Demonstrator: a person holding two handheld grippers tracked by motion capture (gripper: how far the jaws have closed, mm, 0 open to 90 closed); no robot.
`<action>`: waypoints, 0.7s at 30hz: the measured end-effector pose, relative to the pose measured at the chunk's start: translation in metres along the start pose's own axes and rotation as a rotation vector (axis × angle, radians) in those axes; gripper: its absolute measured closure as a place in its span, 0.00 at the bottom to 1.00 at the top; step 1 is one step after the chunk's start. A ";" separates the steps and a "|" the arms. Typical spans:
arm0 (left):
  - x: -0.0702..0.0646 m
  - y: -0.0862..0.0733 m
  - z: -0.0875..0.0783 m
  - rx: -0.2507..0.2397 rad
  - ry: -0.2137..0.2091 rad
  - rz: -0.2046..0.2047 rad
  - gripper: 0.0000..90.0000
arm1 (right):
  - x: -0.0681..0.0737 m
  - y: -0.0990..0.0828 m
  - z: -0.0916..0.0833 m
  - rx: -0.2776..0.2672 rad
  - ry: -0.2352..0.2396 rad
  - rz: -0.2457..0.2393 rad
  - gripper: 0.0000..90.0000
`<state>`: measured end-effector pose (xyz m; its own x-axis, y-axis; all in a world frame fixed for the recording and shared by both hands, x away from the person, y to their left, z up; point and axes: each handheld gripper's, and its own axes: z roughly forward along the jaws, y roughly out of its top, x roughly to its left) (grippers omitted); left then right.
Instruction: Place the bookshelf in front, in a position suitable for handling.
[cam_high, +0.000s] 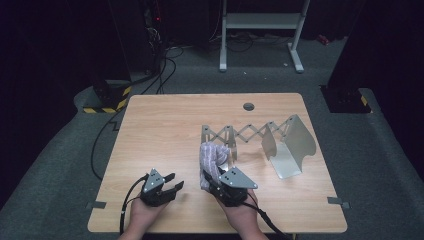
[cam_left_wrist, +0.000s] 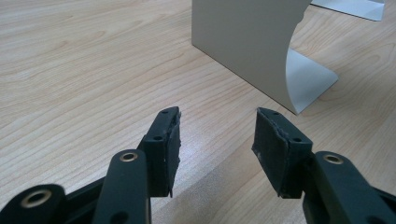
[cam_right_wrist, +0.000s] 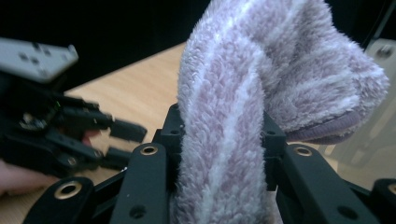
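A fluffy cloth (cam_high: 210, 157) with purple and white stripes hangs bunched between the jaws of my right gripper (cam_high: 207, 181), which is shut on it just above the table. In the right gripper view the cloth (cam_right_wrist: 261, 84) rises between both pads and flops over to the right. Behind it stands a silver metal rack (cam_high: 245, 134) with a scissor lattice and a curved end plate (cam_high: 292, 145). My left gripper (cam_high: 173, 183) rests low near the front left, open, with nothing between its pads (cam_left_wrist: 217, 135). One metal plate of the rack (cam_left_wrist: 247, 42) stands ahead of it.
The wooden table (cam_high: 160, 125) has a round cable hole (cam_high: 248, 106) near its far edge. Black cables run off the table's left side onto the grey floor. A white metal stand (cam_high: 260, 22) is on the floor beyond the table.
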<state>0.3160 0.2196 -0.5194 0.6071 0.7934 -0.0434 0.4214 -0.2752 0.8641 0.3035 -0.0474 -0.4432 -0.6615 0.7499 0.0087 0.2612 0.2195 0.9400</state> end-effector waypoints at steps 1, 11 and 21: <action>0.000 0.000 0.000 -0.001 0.001 0.001 0.56 | 0.000 -0.003 0.003 0.014 -0.002 -0.002 0.72; 0.001 0.000 -0.001 -0.009 -0.002 -0.004 0.56 | -0.008 -0.047 0.042 0.228 -0.018 0.021 0.72; 0.000 0.000 -0.001 -0.009 -0.009 -0.001 0.56 | -0.009 -0.064 0.052 0.285 -0.032 0.042 0.71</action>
<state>0.3157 0.2201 -0.5185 0.6125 0.7889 -0.0488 0.4163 -0.2696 0.8683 0.3293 -0.0359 -0.5210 -0.6247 0.7802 0.0309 0.4781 0.3510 0.8051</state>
